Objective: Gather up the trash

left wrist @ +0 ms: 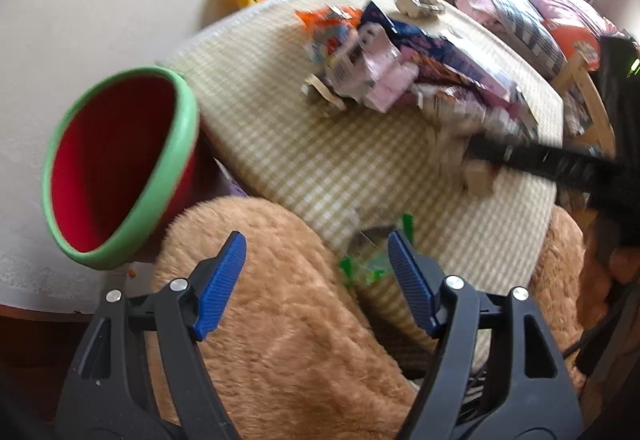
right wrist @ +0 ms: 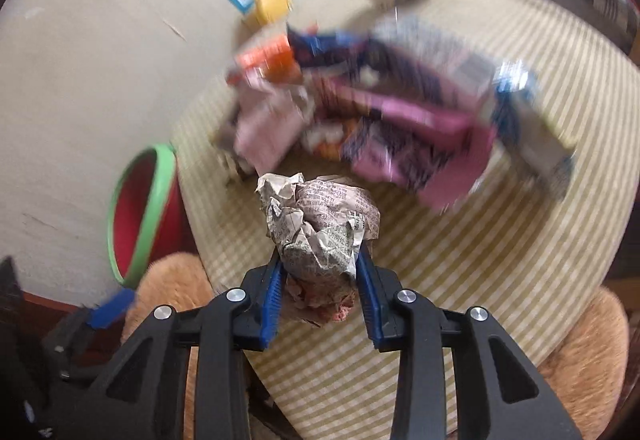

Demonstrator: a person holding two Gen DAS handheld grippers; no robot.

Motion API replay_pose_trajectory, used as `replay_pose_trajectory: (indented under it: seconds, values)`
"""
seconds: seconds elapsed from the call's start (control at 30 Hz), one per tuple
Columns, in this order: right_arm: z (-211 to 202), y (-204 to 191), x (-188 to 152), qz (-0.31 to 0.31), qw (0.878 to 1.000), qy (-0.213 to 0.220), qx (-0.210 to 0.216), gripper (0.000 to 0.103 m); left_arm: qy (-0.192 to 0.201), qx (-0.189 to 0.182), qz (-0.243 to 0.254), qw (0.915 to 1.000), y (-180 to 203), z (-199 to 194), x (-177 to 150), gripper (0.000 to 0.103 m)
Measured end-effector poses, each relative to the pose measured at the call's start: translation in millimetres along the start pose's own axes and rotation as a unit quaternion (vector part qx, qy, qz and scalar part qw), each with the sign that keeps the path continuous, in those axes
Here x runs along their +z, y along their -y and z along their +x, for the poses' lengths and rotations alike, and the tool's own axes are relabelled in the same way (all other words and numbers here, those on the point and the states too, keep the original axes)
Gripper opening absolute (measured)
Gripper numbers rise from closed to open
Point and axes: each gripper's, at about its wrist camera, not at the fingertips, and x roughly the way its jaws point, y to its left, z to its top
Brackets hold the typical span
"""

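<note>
Here, taking the checked bed cover (left wrist: 304, 159) as the landmark, the red bin with a green rim (left wrist: 120, 167) stood tilted off its left edge, against the pale wall. Just right of the bin, over the tan plush fabric (left wrist: 280, 320) at the cover's near edge, the left claw (left wrist: 316, 280) hung released, nothing between its blue pads, with a green-edged wrapper (left wrist: 360, 268) lying just beyond its right pad. Farther right, in the middle of the cover, lay the heap of wrappers and packets (left wrist: 400, 59), blurred in the right wrist view. On the near side of that heap, the right claw (right wrist: 318, 280) was clenched on a crumpled newspaper ball (right wrist: 320, 228), its pads pressing both sides of the paper above the cover.
</note>
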Motion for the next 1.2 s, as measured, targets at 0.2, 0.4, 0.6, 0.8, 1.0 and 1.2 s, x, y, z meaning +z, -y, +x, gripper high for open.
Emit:
replay_pose_trajectory:
  seconds: [0.2,0.4,0.6,0.8,1.0,1.2]
  values:
    - [-19.5,-1.0,4.1,-0.002,1.0,0.019,0.022,0.033,-0.04,-0.006,0.04,0.9984,19.3,22.1,-3.1,0.07]
    - [-17.4,-3.5,4.8,0.001,0.999,0.016,0.029,0.033,-0.073,0.01,0.085,0.9937,37.4,41.7,-3.3,0.068]
    - [-24.4,-6.3,5.0,-0.01,0.999,0.027,0.023,0.033,-0.079,-0.003,0.076,0.994,34.3,45.3,-4.3,0.007]
    - [-37.2,-20.5,3.1,-0.037,0.998,0.054,0.01,0.033,-0.019,-0.007,0.012,0.9997,10.1,20.0,4.5,0.001]
    - [-56.7,-34.7,8.1,-0.052,0.994,0.095,0.006,0.033,0.072,0.033,-0.019,0.9966,-9.9,-25.9,24.7,0.001]
    - [-71.6,-43.0,16.0,-0.058,0.99,0.126,0.003,0.033,0.129,0.044,-0.041,0.9899,-15.0,-56.4,43.8,0.001]
